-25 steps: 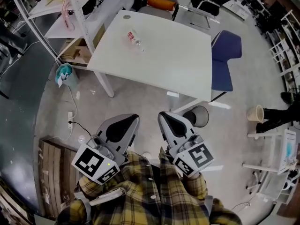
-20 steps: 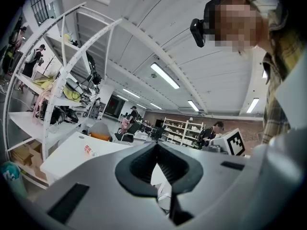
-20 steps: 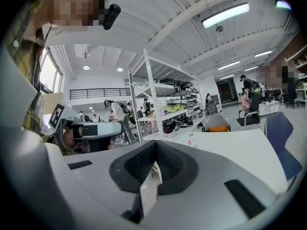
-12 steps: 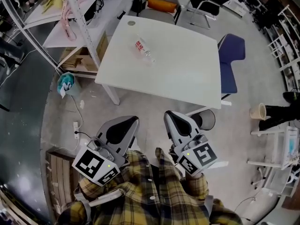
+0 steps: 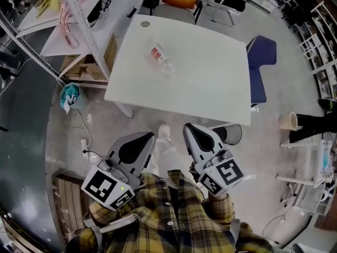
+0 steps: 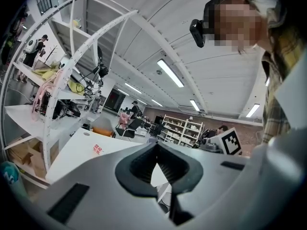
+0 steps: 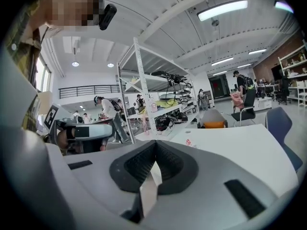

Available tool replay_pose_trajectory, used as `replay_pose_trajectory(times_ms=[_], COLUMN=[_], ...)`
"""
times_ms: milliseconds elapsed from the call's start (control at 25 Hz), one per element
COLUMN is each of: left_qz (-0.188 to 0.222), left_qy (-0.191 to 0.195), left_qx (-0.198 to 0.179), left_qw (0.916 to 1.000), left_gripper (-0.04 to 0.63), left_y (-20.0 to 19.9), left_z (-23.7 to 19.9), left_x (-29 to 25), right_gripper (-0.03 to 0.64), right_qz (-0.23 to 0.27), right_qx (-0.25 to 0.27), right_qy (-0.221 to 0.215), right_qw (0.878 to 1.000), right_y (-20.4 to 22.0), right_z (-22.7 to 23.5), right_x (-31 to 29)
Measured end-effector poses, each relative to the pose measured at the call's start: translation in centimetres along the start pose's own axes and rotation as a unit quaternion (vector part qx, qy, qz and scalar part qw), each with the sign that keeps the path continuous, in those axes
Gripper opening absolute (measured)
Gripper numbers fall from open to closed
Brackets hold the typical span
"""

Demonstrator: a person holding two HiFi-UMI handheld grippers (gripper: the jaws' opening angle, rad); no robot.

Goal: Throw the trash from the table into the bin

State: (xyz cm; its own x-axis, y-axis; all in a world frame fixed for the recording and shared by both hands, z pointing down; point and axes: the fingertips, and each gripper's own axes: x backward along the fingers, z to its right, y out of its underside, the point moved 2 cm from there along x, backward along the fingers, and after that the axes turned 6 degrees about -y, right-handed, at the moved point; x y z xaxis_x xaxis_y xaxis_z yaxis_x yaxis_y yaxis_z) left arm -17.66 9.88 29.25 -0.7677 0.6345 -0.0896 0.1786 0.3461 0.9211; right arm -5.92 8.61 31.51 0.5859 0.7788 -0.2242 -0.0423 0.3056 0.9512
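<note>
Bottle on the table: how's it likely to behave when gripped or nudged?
The bottle lies on its side on the table, so a nudge would probably roll it. It looks clear with no obvious liquid, so probably light. Thin plastic may dent or slip under a hard squeeze.

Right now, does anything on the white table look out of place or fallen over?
Yes: a clear plastic bottle with a red label lies on its side on the white table, toward its far left part. No spill shows around it.
</note>
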Motion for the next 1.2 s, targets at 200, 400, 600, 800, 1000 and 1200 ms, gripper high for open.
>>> replay_pose_trajectory(times_ms=[200, 400, 600, 800, 1000, 1200], left_qz=[0.003, 0.013, 0.023, 0.032, 0.038, 0.03], left_qy=[-0.007, -0.017, -0.031, -0.044, -0.053, -0.056], left_qx=[-0.001, -0.005, -0.007, -0.011, -0.012, -0.008], left_qw=[1.0, 0.9998, 0.9992, 0.9985, 0.9978, 0.9979], left_gripper=[0.006, 0.006, 0.006, 0.006, 0.006, 0.006], left_y=[-1.2, -3.6, -6.1, -8.0, -9.2, -9.1], left_z=[-3.1, -6.4, -9.3, -11.6, -13.1, -14.2], left_x=[-3.2, -7.0, -11.4, -15.3, -19.5, -22.3], right_gripper=[-0.002, -0.002, -0.002, -0.002, -0.002, -0.002], right_qz=[0.0, -0.003, -0.005, -0.004, -0.012, -0.027], right_qx=[0.003, 0.01, 0.019, 0.026, 0.031, 0.034], right_qy=[-0.005, -0.009, -0.018, -0.033, -0.051, -0.067], right_qw=[1.0, 1.0, 1.0, 0.999, 0.998, 0.997], right_y=[-1.2, -3.4, -6.2, -8.1, -9.1, -9.1], right_z=[3.2, 7.0, 11.2, 14.9, 18.4, 20.2], right_x=[-3.7, -7.8, -11.6, -14.9, -17.2, -19.0])
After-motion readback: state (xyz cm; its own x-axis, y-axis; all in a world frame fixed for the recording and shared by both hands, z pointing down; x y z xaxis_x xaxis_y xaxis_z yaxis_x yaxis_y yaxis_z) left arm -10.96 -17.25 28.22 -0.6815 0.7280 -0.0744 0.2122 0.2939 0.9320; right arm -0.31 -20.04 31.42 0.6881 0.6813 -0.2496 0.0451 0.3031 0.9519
